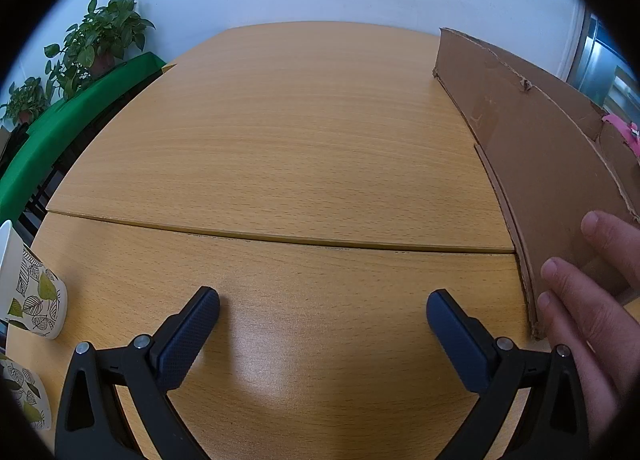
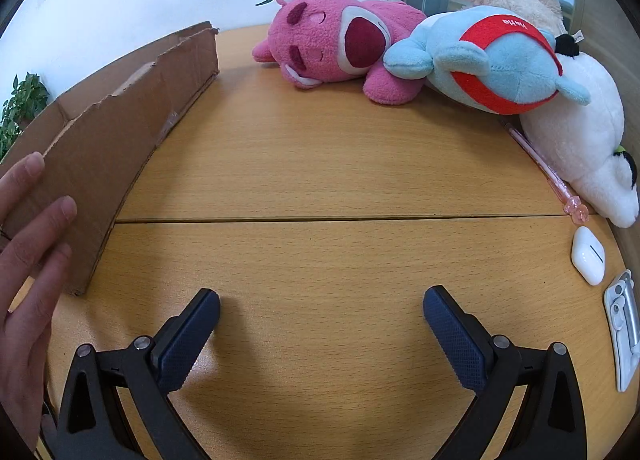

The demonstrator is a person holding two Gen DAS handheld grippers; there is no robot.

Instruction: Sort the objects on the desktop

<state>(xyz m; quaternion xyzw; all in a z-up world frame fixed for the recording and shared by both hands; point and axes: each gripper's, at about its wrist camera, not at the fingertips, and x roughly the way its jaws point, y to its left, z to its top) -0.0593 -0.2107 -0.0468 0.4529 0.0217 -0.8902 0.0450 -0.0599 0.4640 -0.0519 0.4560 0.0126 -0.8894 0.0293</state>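
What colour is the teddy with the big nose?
Pink bear, with a dark red nose; the right wrist view shows it best.

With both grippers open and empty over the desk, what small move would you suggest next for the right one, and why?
Probably ease the right gripper forward and to the right toward the earbud case. Its jaws stand wide open and hold nothing, and the case lies apart from the pen and plush toys, on bare desk near its right finger. The box waits on the left.
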